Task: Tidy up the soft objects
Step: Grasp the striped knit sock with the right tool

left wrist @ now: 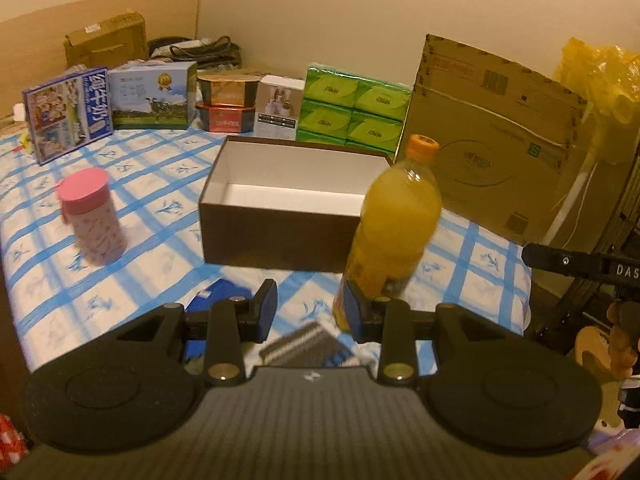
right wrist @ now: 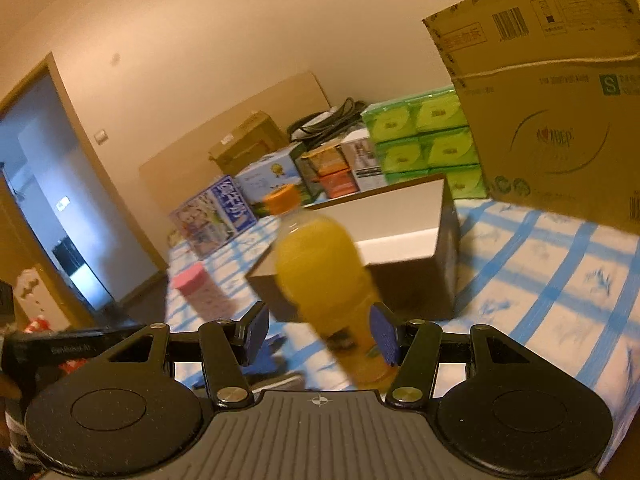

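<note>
Up close, the left gripper (left wrist: 312,312) has its jaws partly apart with nothing between them; its blue pads (left wrist: 269,310) hang clear above the bed. Below and just ahead of them lie a blue soft item (left wrist: 218,296) and a grey striped soft item (left wrist: 298,346) on the checked sheet (left wrist: 132,280), both blurred, so what they are cannot be told. In the left wrist view the right-hand pad overlaps the base of an orange drink bottle (left wrist: 394,232), which stands upright just beside it; whether pad and bottle touch cannot be told.

Seen from the right wrist, the right gripper (right wrist: 320,334) stands moderately wide and empty. The same bottle (right wrist: 320,276) shows between and beyond the jaws, closer to the right-hand pad, not clamped. A blue soft item (right wrist: 264,362) lies on the sheet under the left-hand pad.

Behind the bottle sits an open brown box (left wrist: 280,236) with a white inside, nothing showing in it. Left of that stands a pink lidded cup (left wrist: 94,218). Along the back of the bed run printed cartons (left wrist: 150,96), green tissue packs (left wrist: 354,110) and a large cardboard box (left wrist: 492,140). A yellow plastic bag (left wrist: 596,76) shows at the far right, and a doorway (right wrist: 52,200) at the left of the right wrist view.
</note>
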